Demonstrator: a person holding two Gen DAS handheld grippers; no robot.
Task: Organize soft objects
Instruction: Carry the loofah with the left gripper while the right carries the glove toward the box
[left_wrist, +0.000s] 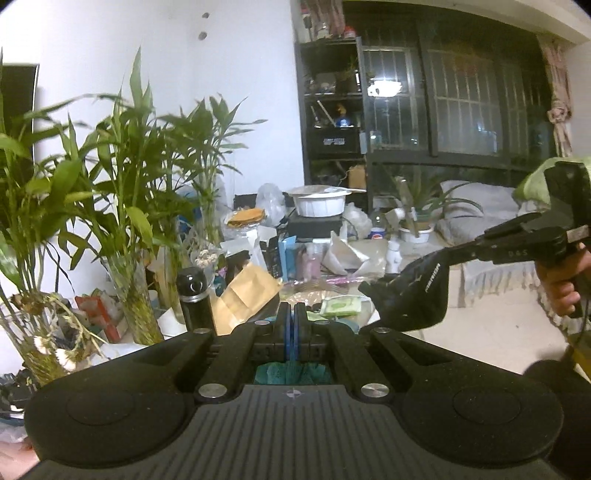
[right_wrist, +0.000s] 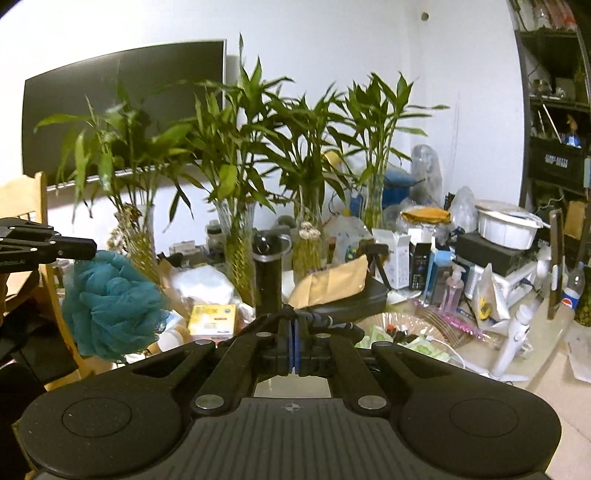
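Observation:
My left gripper (left_wrist: 294, 317) is shut, and a teal mesh bath pouf (left_wrist: 291, 373) shows just beneath its closed fingers. In the right wrist view that same gripper (right_wrist: 90, 249) comes in from the left with the teal pouf (right_wrist: 110, 306) hanging from its tips, above the table. My right gripper (right_wrist: 294, 334) is shut on a black fabric piece (right_wrist: 328, 321) with white lettering. In the left wrist view the right gripper (left_wrist: 452, 256) reaches in from the right, held by a hand (left_wrist: 561, 288), with the black fabric piece (left_wrist: 413, 295) dangling from it.
The cluttered table (right_wrist: 476, 350) carries bamboo stalks in glass vases (right_wrist: 240, 258), a black flask (right_wrist: 269, 280), a brown paper envelope (right_wrist: 332, 280), boxes and a white bowl (right_wrist: 508, 225). A wooden chair (right_wrist: 22, 199) stands at the left, and a dark shelf (left_wrist: 332, 110) and a sofa (left_wrist: 480, 210) are behind.

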